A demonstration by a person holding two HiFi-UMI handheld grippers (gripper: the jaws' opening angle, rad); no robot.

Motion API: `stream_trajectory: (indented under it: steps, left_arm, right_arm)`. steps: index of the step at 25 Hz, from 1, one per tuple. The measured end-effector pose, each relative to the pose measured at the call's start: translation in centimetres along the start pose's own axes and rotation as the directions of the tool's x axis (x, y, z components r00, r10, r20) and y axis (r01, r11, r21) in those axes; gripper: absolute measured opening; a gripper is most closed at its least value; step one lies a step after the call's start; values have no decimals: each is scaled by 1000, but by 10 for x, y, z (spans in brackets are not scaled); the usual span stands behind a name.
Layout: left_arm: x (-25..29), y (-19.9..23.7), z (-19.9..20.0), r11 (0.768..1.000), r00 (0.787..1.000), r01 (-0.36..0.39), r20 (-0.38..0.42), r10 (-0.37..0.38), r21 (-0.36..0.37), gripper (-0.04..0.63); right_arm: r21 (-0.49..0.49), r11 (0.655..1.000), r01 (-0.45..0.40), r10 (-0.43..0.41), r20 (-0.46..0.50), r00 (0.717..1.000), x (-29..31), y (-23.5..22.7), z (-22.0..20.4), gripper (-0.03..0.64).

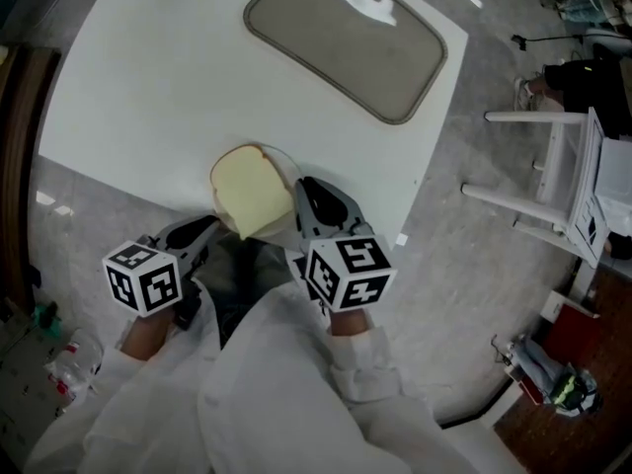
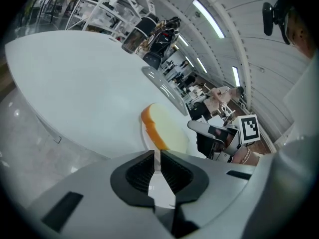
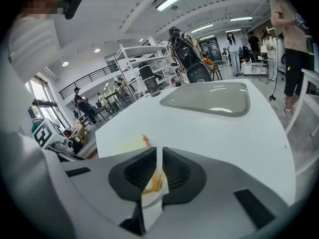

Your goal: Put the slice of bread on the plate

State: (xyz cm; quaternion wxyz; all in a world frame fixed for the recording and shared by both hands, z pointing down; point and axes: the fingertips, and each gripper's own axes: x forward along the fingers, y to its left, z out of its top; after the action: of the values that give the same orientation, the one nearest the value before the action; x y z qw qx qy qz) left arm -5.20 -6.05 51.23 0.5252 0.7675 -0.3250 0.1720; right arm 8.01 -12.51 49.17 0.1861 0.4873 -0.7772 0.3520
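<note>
A slice of bread (image 1: 250, 189) with a brown crust lies on a small white plate (image 1: 289, 167) at the near edge of the white table (image 1: 168, 87). My left gripper (image 1: 209, 231) is at the plate's left side; in the left gripper view it (image 2: 157, 166) is shut on the plate's rim (image 2: 143, 134), with the bread (image 2: 167, 131) just beyond. My right gripper (image 1: 308, 197) is at the plate's right side. In the right gripper view its jaws (image 3: 159, 166) are shut on the plate's rim (image 3: 149, 203), beside the bread (image 3: 130, 144).
A grey rounded tray (image 1: 346, 42) lies on the far part of the table, also seen as tray (image 3: 209, 98). A white chair (image 1: 563, 166) stands on the floor to the right. People (image 3: 284, 39) stand in the background.
</note>
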Motion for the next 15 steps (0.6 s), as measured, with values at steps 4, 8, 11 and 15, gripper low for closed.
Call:
stream_trajectory:
  steps: [4,8,11,15]
  left_arm:
    - [3,1,-4,1000,1000,0,-7,0,-28,42]
    - [7,5,-3,999,1000,-6,-14,5,-47,58]
    - [9,6,-5,999,1000,-7,-23,6,-49,78]
    - [12,6,-6,998,1000,-3,-25,1,-60,91]
  right_arm:
    - [-12,1000,-10,10,-25,1000,5,-2,-4,41]
    - [-30,999,-18,16,-63,998,14,-9,-5,72]
    - [-33,999,-15,12,-70,997,17,-14,-5,80]
    - [-43,999,-25,21,-96,995,21,-18,-8,83]
